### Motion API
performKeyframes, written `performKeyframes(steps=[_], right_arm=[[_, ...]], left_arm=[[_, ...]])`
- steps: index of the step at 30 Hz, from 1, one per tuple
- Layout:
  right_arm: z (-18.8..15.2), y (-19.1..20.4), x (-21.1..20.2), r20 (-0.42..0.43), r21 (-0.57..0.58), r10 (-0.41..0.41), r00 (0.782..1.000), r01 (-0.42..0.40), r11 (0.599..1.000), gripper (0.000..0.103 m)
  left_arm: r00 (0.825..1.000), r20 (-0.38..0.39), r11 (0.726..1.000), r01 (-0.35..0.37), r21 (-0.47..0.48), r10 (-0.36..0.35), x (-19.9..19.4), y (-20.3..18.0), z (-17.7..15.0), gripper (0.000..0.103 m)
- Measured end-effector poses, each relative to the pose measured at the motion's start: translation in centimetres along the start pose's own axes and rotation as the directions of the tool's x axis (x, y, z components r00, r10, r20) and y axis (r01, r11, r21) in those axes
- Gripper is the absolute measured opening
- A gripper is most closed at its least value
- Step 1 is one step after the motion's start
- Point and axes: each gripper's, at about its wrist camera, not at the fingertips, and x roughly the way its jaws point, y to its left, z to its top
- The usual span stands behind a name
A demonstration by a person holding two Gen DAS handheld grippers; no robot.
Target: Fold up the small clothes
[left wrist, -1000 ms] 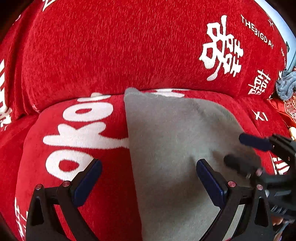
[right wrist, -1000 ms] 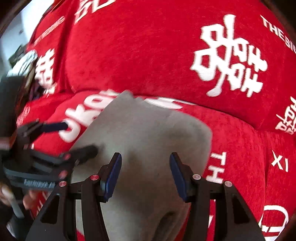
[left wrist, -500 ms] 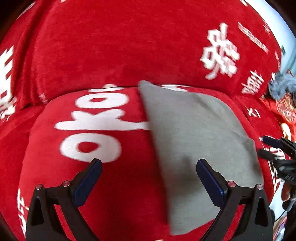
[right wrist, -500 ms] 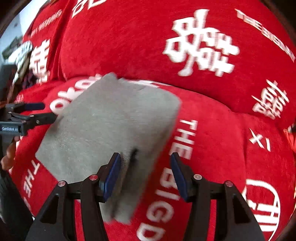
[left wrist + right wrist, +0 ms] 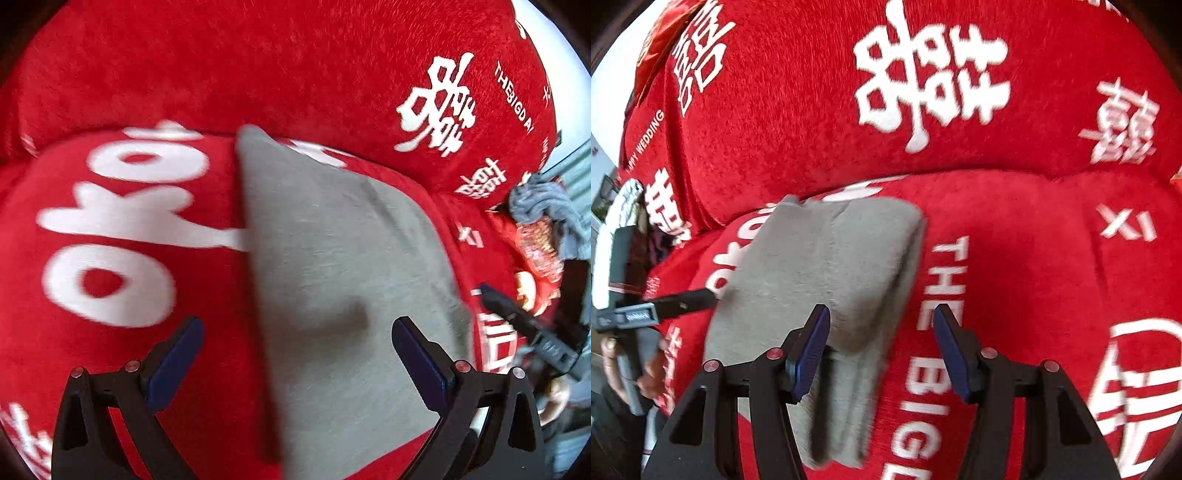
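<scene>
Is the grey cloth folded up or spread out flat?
Folded. In the right wrist view the small grey cloth lies on the red sofa cover with stacked layers showing along its right edge.

My left tongs [image 5: 295, 362] hang spread above the grey cloth [image 5: 343, 280]; bare red seat [image 5: 122, 229] lies open to their left. The backrest [image 5: 812, 110] blocks the far edge. My right tongs [image 5: 881, 347] straddle the cloth's right edge, open seat beside.

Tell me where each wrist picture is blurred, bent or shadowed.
Left wrist view: the white lettering on the red sofa cover smears with motion blur, a soft shadow dents the grey cloth, and fisheye bends the edges. Right wrist view: the cloth's near end and the lettering beside it blur; the right gripper stays sharp.
</scene>
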Motion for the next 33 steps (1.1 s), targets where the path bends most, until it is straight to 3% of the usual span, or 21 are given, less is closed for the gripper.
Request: performKeyframes(steps=[3, 7, 10, 13, 14, 16, 20, 26, 33], right_arm=[[0.5, -0.9, 1.7, -0.027, 0.081, 0.061, 0.998, -0.058, 0.995, 0.062], [0.7, -2.2, 4.6, -0.080, 0.193, 0.139, 0.987, -0.121, 0.974, 0.062], [0.5, -2.9, 7.1, -0.111, 0.264, 0.183, 0.977, -0.148, 0.953, 0.063], [0.7, -2.8, 7.8, -0.072, 0.291, 0.227, 0.971, -0.197, 0.936, 0.065], [0.8, -2.3, 8.1, -0.076, 0.280, 0.234, 0.969, -0.204, 0.938, 0.064], [1.0, -1.3, 8.3, -0.088, 0.228, 0.203, 0.975, -0.178, 0.957, 0.060], [1.8, -0.1, 7.7, -0.067, 0.174, 0.170, 0.983, -0.156, 0.972, 0.037], [2.2, 3.1, 6.8, -0.050, 0.039, 0.064, 0.997, -0.062, 0.997, 0.031], [2.5, 5.9, 5.7, -0.012, -0.054, 0.006, 1.000, -0.007, 0.999, 0.030]], left_arm=[[0.996, -0.039, 0.995, 0.078, -0.056, -0.080, 1.6, 0.5, 0.9, 0.102], [0.987, -0.100, 0.988, 0.119, -0.097, -0.129, 4.0, 1.1, 1.5, 0.102], [0.992, -0.073, 0.992, 0.102, -0.067, -0.107, 4.5, 0.5, 1.5, 0.102], [0.996, -0.054, 0.996, 0.072, -0.045, -0.075, 5.1, -0.4, 1.4, 0.101], [0.998, -0.042, 0.999, 0.045, -0.020, -0.046, 5.2, -1.0, 1.1, 0.093], [1.000, -0.020, 0.999, -0.021, 0.047, 0.022, 5.5, -2.1, 0.8, 0.084], [1.000, 0.021, 0.999, -0.005, 0.042, 0.004, 4.7, -2.0, 1.0, 0.058], [0.998, 0.053, 0.995, -0.049, 0.086, 0.044, 3.9, -2.4, 0.9, 0.049], [0.990, 0.096, 0.983, -0.116, 0.141, 0.103, 2.7, -4.0, 0.4, 0.046]])
